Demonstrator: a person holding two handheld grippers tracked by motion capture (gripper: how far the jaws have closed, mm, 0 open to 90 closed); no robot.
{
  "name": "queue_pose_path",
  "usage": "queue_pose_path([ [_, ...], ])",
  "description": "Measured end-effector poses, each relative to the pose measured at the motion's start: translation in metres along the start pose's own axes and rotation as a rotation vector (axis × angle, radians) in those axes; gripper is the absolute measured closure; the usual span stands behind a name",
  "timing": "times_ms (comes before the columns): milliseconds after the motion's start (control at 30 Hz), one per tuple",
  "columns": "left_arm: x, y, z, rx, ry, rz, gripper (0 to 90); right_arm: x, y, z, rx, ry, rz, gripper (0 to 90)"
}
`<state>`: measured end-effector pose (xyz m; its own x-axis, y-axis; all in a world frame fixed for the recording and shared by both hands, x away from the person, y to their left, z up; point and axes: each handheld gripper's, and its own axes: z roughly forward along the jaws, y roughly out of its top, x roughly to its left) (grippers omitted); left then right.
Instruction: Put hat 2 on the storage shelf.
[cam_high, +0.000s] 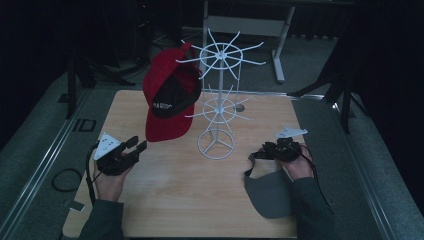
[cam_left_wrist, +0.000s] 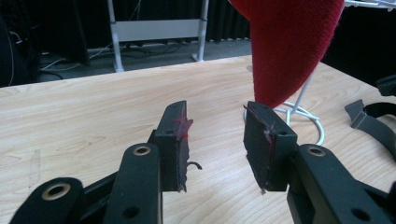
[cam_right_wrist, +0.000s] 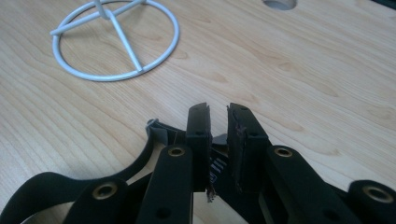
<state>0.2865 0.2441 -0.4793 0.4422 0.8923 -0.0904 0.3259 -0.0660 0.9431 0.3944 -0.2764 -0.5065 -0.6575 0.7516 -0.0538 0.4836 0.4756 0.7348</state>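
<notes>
A red cap (cam_high: 167, 100) hangs from the upper spokes of a white wire rack (cam_high: 216, 145) at the middle of the wooden table (cam_high: 175, 200). My left gripper (cam_high: 137, 145) is open just left of the cap's brim; in the left gripper view the red cap (cam_left_wrist: 289, 46) hangs right above my empty left gripper (cam_left_wrist: 215, 109). A grey cap (cam_high: 272, 195) lies at the front right. My right gripper (cam_high: 260, 152) hovers over its back strap. In the right gripper view my right gripper (cam_right_wrist: 218, 108) stands a little open above the black strap (cam_right_wrist: 140, 163), with the pads not pressing on it.
The rack's ring base (cam_right_wrist: 116, 77) stands on the table ahead of the right gripper. A round cable hole (cam_high: 241, 107) sits behind the rack. A black cable loop (cam_high: 65, 179) lies on the grey mat left of the table. A desk frame (cam_high: 245, 25) stands beyond the far edge.
</notes>
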Motion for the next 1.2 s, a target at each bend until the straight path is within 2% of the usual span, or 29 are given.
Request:
queue_pose_path([
  [400, 0.002, 0.001, -0.002, 0.003, -0.004, -0.003, 59.5, 0.001, 0.008, 0.024, 0.087, 0.083, -0.069, 76.8],
  [633, 0.002, 0.001, -0.002, 0.0, -0.006, -0.006, 59.3, 0.001, 0.006, 0.03, 0.121, 0.124, -0.107, 75.3],
  [733, 0.001, 0.001, -0.001, 0.001, -0.006, -0.006, 59.2, 0.001, 0.007, 0.035, 0.144, 0.146, -0.128, 71.5],
  [1033, 0.003, 0.001, -0.003, -0.005, -0.003, -0.01, 58.8, -0.001, 0.01, 0.04, 0.156, 0.178, -0.154, 67.4],
  [1167, 0.003, 0.002, -0.002, -0.006, -0.005, -0.01, 58.4, -0.001, 0.01, 0.041, 0.152, 0.21, -0.16, 65.4],
  [1200, 0.002, 0.002, -0.002, -0.007, -0.006, -0.011, 58.4, -0.002, 0.009, 0.044, 0.171, 0.229, -0.165, 64.4],
])
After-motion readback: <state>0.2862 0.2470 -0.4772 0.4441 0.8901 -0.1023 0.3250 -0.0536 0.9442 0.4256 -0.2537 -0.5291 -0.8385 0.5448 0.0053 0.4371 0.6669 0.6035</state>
